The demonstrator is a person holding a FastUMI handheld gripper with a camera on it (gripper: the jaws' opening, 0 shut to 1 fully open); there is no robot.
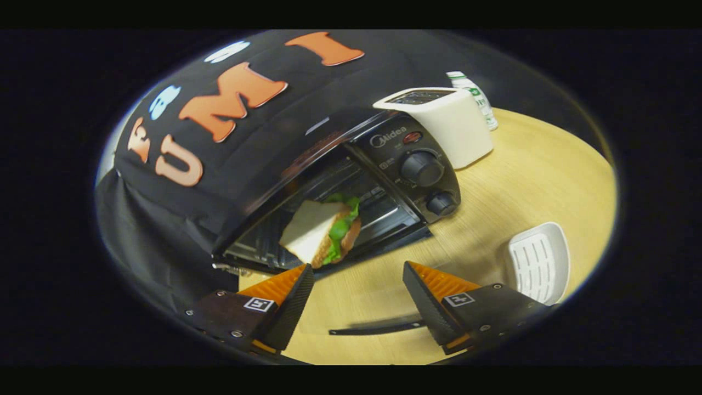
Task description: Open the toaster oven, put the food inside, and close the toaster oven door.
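Orange-and-black two-finger gripper hangs with its fingers spread wide apart, nothing between them but bare tabletop, so it is released and grasps nothing. Just ahead of the left fingertip sits the triangular sandwich of white bread, green lettuce and a brown filling, resting inside the open cavity of the black toaster oven; its near corner reaches out toward the oven's front edge, close to that fingertip, though whether the two touch cannot be told. The oven's door is down, and a dark thin edge lying across the table between the fingers looks like part of it, though that is not certain. On the oven's control panel, beyond the right finger, two round black knobs stand one above the other under a small red light. A white pop-up toaster stands just beside the oven on the pale wooden table, and a white bottle with a green label stands behind the toaster. A white slotted plastic tray lies on the table near the right finger, apart from the oven.
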